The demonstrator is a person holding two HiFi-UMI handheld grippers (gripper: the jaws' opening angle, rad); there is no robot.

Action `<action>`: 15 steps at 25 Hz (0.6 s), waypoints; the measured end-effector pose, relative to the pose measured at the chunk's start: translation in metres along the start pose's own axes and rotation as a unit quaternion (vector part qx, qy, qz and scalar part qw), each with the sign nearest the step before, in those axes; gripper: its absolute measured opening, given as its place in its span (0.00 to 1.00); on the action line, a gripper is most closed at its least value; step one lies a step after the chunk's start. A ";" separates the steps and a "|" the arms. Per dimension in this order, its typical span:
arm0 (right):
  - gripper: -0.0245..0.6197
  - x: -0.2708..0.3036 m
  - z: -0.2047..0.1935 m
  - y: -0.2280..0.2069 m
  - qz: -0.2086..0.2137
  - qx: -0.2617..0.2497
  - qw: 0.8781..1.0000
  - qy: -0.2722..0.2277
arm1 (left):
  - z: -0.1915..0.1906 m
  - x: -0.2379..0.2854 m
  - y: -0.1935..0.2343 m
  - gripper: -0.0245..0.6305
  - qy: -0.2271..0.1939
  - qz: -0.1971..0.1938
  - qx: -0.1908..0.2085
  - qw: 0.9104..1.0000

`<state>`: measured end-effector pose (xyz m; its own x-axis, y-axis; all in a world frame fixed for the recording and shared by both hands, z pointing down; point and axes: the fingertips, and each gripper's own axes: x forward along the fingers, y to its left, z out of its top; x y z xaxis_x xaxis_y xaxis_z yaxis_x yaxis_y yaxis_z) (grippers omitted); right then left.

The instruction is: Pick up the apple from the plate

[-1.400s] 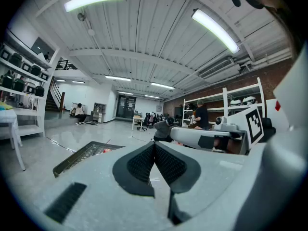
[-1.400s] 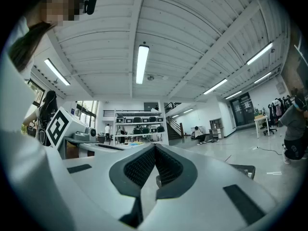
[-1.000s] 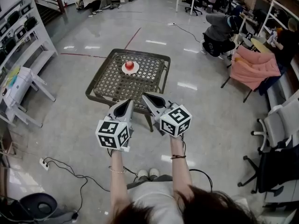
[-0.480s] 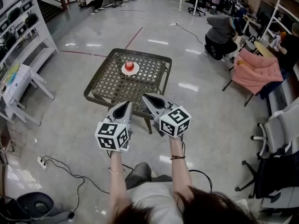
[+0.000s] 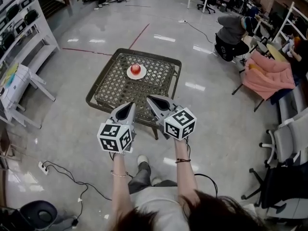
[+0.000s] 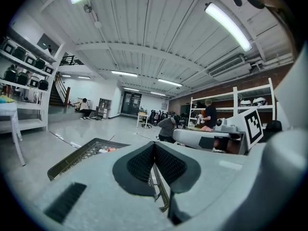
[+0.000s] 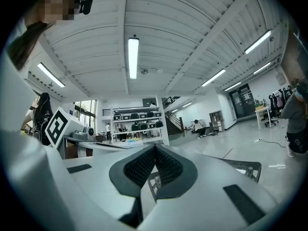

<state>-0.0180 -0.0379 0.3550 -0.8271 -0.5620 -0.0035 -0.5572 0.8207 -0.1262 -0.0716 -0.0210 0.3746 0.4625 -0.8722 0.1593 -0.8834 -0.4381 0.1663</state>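
Note:
A red apple [image 5: 135, 69] sits on a small white plate [image 5: 136, 74] near the far end of a low woven-mesh table [image 5: 118, 88]. My left gripper [image 5: 131, 106] and right gripper [image 5: 149, 99] hang side by side above the table's near edge, well short of the plate. Both are shut, with their dark pads pressed together and nothing between them. The left gripper view shows the shut left gripper [image 6: 154, 145], with the table [image 6: 79, 154] and a glimpse of the apple [image 6: 111, 149] beyond. The right gripper view shows the shut right gripper [image 7: 155, 148] and one table corner [image 7: 245, 167].
White shelving [image 5: 21, 30] and a folding stand [image 5: 14, 88] are at the left. A power strip with cables [image 5: 45, 169] lies on the floor at lower left. Office chairs [image 5: 284, 138], pink cloth [image 5: 267, 69] and a crouching person [image 5: 230, 30] are at the right.
The person has stepped forward: the table and apple sit closer and lower in the head view. Both grippers stay shut and side by side.

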 end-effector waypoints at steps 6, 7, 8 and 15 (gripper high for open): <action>0.05 0.042 -0.002 -0.029 -0.016 0.005 1.000 0.007 | 0.009 0.036 0.039 0.05 0.009 -0.015 -0.001 1.000; 0.05 0.047 -0.001 -0.034 -0.019 0.006 1.000 0.008 | 0.012 0.042 0.044 0.05 0.011 -0.019 -0.001 1.000; 0.05 0.052 -0.001 -0.039 -0.022 0.006 1.000 0.009 | 0.014 0.049 0.048 0.05 0.012 -0.022 0.000 1.000; 0.05 0.080 -0.003 -0.067 -0.044 0.013 0.999 0.013 | 0.022 0.082 0.073 0.05 0.018 -0.046 0.001 0.999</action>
<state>-0.0469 -0.1380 0.3663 -0.7773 -0.6282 0.0336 -0.6254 0.7658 -0.1498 -0.0999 -0.1296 0.3786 0.5436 -0.8202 0.1783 -0.8375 -0.5162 0.1791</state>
